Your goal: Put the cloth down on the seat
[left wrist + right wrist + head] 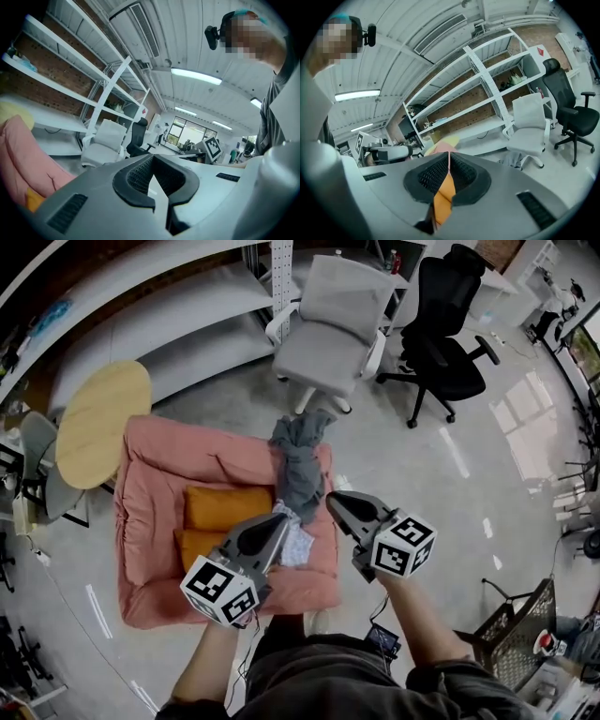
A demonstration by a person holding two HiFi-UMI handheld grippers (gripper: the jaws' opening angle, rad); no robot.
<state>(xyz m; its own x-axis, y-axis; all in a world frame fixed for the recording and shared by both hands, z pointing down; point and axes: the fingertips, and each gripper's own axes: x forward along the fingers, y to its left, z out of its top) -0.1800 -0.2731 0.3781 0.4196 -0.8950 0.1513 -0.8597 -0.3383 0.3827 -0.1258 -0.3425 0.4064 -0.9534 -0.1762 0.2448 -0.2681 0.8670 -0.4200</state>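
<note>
With the left gripper and right gripper both pressed together, seemingly on nothing, the grey cloth trailing over the far edge of the pink seat should be drawn fully onto it.

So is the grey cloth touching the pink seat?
Touching. The head view shows the grey cloth draped along one edge of the pink seat, lying directly on its padding with no gap.

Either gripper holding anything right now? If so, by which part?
Nothing. Left gripper and right gripper shut, empty; cloth lies on the seat.
</note>
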